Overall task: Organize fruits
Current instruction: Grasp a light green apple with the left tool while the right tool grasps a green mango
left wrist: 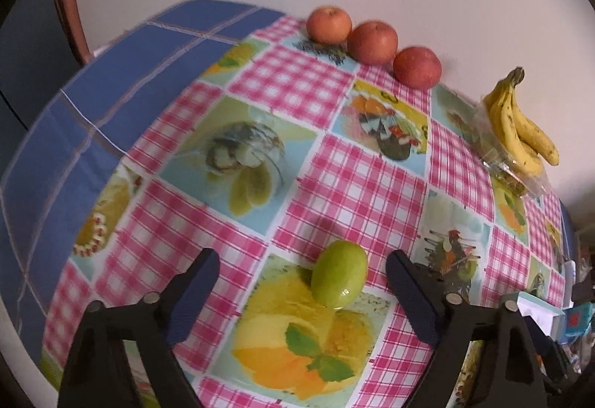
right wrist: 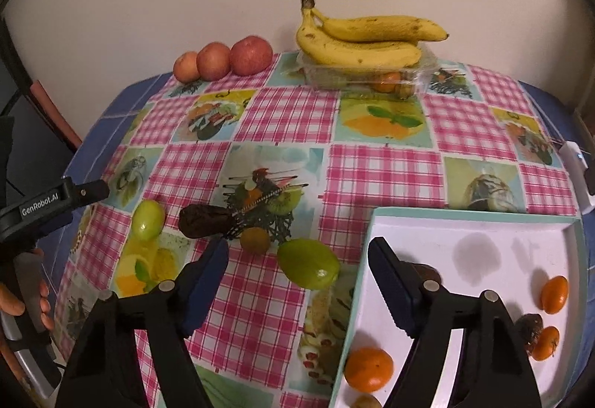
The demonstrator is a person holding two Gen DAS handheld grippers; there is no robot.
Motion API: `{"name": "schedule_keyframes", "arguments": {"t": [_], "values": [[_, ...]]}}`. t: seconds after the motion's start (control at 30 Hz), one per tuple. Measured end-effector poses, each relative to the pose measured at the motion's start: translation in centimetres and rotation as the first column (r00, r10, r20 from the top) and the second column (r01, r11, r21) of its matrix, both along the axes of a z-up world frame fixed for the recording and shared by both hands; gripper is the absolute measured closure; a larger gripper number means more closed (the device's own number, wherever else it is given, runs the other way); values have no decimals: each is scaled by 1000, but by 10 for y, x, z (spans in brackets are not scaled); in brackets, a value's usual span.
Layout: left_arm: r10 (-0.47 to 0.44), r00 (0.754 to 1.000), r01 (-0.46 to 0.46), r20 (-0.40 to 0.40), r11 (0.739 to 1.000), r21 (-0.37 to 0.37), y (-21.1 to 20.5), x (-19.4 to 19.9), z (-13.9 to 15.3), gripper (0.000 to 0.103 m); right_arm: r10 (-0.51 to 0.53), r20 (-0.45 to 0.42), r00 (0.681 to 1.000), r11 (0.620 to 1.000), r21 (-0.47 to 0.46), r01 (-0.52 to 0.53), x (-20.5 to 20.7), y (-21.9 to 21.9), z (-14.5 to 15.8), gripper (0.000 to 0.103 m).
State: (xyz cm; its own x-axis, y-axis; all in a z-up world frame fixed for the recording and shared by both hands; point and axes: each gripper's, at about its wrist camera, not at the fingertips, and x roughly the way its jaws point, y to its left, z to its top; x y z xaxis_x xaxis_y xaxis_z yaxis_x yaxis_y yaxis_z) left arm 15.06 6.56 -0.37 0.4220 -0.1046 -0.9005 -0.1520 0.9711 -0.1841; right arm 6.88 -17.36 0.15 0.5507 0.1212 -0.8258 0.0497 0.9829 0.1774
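Black fingers of the left gripper fill the bottom of the left wrist view, spread wide and grasping nothing; a small green fruit lies on the tablecloth between the two tips, touching neither. At 12 o'clock from it, along the wall, three red apples sit in a row, each touching the next. At 2 o'clock a bunch of bananas rests on a clear plastic punnet.

From the right wrist view, the right gripper is likewise released, jaws wide apart and empty. A larger green fruit lies between its tips, nearer the right finger but clear of it. Just at 11 o'clock from that fruit is a small brown round fruit, and beyond it at 10 o'clock a dark oblong fruit. The small green fruit shows here at 9 o'clock, near the left gripper's finger.

At 3 o'clock a white tray with a pale green rim sits partly under the right finger. Inside it, an orange lies at 6 o'clock, two smaller orange fruits at 4 o'clock, and a dark shrivelled fruit sits between those two, touching the lower.
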Motion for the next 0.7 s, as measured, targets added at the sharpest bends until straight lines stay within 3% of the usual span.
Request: {"name": "schedule_keyframes", "arguments": {"t": [0.1, 0.23, 0.6, 0.7], "values": [[-5, 999, 4, -34, 1000, -31, -3, 3, -14, 17, 13, -28, 1000, 1000, -18, -13, 7, 4, -9, 35], [-23, 998, 20, -67, 999, -34, -8, 7, -28, 26, 26, -59, 998, 999, -38, -29, 14, 7, -23, 40], [-71, 995, 61, -76, 990, -127, -17, 10, -39, 41, 50, -98, 994, 991, -118, -61, 23, 15, -48, 45], [-93, 993, 82, -71, 986, -148, -22, 11, -38, 55, 56, -98, 994, 986, -153, -71, 23, 18, -49, 47]]}}
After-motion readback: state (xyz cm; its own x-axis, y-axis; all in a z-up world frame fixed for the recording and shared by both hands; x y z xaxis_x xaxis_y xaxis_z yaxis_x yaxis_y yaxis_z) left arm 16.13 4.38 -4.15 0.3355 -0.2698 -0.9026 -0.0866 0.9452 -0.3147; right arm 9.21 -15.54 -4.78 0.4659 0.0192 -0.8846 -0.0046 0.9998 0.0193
